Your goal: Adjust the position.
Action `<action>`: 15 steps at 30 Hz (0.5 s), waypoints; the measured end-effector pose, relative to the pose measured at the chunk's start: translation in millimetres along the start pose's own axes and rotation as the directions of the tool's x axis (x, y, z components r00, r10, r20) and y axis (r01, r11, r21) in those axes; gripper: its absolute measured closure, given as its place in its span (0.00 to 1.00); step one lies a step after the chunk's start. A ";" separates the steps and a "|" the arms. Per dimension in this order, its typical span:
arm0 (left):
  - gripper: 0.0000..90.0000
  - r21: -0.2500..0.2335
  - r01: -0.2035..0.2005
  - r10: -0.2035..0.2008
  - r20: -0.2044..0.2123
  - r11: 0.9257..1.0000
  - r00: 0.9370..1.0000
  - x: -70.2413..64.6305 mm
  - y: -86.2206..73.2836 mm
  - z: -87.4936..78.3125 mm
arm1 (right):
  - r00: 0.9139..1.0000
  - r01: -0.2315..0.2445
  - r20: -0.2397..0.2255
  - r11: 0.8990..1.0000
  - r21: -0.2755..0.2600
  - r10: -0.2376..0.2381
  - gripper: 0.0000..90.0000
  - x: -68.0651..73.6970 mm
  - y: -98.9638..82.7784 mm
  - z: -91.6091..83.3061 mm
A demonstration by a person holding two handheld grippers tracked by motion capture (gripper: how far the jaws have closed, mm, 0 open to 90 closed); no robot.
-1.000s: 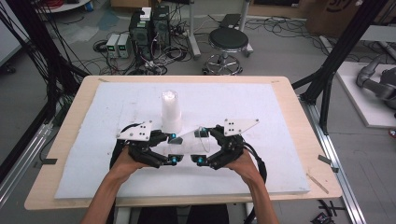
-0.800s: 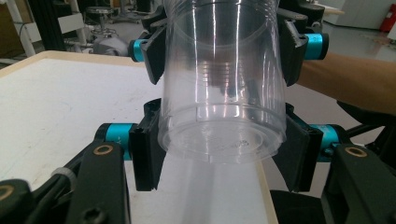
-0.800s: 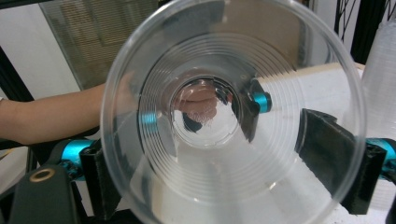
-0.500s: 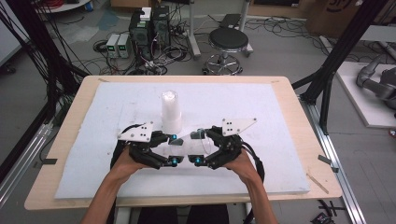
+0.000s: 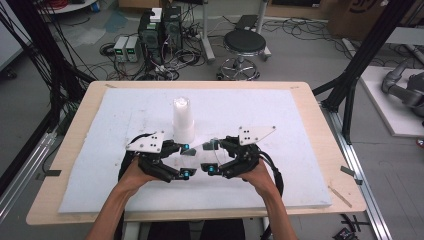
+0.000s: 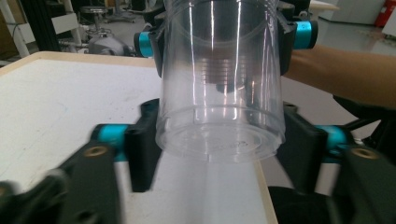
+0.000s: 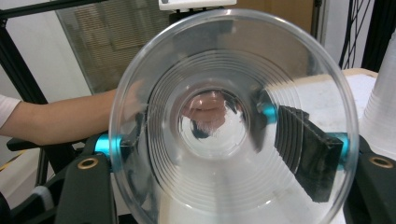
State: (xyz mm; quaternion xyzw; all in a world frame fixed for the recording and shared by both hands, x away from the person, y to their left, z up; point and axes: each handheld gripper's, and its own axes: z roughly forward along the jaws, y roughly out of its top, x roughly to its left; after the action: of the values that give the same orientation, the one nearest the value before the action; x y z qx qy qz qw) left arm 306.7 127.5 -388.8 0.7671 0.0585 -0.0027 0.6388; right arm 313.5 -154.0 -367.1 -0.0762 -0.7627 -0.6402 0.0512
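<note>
Left gripper [image 5: 186,161]: it sits near the person, a bit left of the middle of the table. Its jaws have just been opening a little. The bottom end of the clear cup is between them. In the left gripper view I cannot tell if the pads press on it.

Right gripper [image 5: 210,157]: it faces the left one, just to its right. Its jaws have just been closing. In the right gripper view the wide mouth of the cup is between them, and the black pads [image 7: 303,149] sit tight on its sides, so it is gripping the cup.

Clear cup [image 5: 199,148]: it lies on its side in the air between the two grippers, bottom to the left and mouth to the right. It is see-through, with rings around it.

Cup stack [image 5: 183,120]: a tall white stack stands up on the mat, just beyond the grippers.

White mat [image 5: 300,165]: it covers most of the table.

Table [image 5: 332,165]: light wood shows around the mat.

Stool [image 5: 243,47]: it is on the floor, far behind the table.
</note>
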 end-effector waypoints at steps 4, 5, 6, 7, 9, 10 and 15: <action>0.02 -0.002 0.046 -0.046 -0.031 0.999 0.998 2.5 0.1 -0.3 | 1.000 -0.009 0.008 1.000 -0.002 0.009 0.35 -0.7 0.1 -1.6; 0.02 -0.001 0.065 -0.065 -0.031 0.998 0.997 2.9 0.2 -2.5 | 1.000 -0.011 0.009 1.000 0.000 0.011 0.35 -0.6 0.1 -2.1; 0.02 -0.006 0.062 -0.062 -0.028 0.998 0.998 2.5 0.1 -3.3 | 1.000 -0.013 0.008 1.000 0.001 0.013 0.35 -0.6 0.3 -2.7; 0.02 -0.007 0.054 -0.054 -0.031 0.999 0.998 1.7 0.3 -3.8 | 1.000 -0.010 0.011 1.000 0.000 0.010 0.35 -0.7 0.4 -3.1; 0.02 0.008 0.045 -0.045 -0.044 0.999 0.998 1.1 0.6 -4.4 | 1.000 -0.014 0.018 1.000 0.003 0.014 0.35 -1.0 0.4 -4.0; 0.02 0.008 0.049 -0.049 -0.047 0.999 0.998 1.0 0.4 -5.0 | 1.000 -0.015 0.021 1.000 0.003 0.015 0.35 -1.2 0.5 -4.4; 0.02 0.038 0.048 -0.044 -0.112 0.998 0.993 -0.4 -3.4 -11.6 | 0.999 -0.016 0.041 1.000 0.017 0.016 0.35 -2.7 1.1 -6.9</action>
State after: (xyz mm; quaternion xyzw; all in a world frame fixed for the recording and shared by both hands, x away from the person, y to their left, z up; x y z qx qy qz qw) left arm 305.2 139.5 -389.9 0.7772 0.1116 0.0241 0.6188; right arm 316.1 -160.8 -365.3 -0.0948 -0.7683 -0.6316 0.0416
